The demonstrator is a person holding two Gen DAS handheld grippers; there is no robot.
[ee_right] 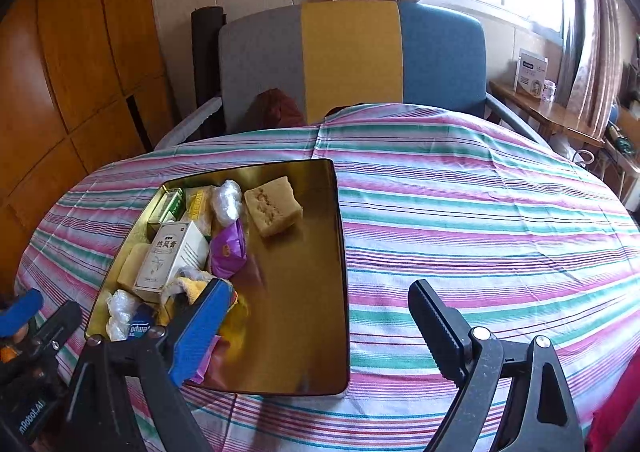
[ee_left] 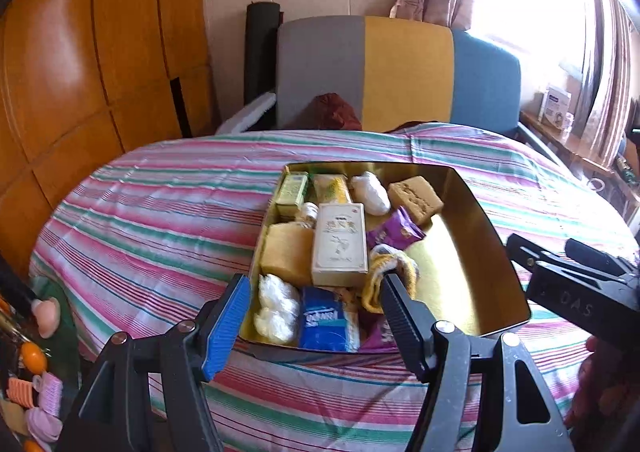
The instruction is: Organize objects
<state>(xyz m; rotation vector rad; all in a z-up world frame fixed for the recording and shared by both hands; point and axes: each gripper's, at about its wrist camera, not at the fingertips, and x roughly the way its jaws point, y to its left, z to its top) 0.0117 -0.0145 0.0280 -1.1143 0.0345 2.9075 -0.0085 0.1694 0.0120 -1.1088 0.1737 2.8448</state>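
- The left claw [ee_left: 314,314] was seen released, nothing clamped between its blue and black fingers, hovering over the near end of the tin [ee_left: 492,248].
- The right claw [ee_right: 320,316] was seen spread wide, with nothing between its fingers; its blue finger [ee_right: 200,328] was over the tin's near edge, its black finger over the striped cloth [ee_right: 480,236].
- The gold tin was set on the cloth-covered surface, its left half crowded, its right half bare.
- Inside were found a white carton [ee_left: 340,240], a yellow sponge [ee_left: 286,252], a brown sponge [ee_left: 416,198], a purple packet [ee_left: 396,230], a blue tissue pack [ee_left: 320,320], white plastic wads [ee_left: 276,308], a green box [ee_left: 293,192] and a yellow knit [ee_left: 390,264].
- Beyond the surface a grey, yellow and blue chair [ee_right: 352,56] was seen.
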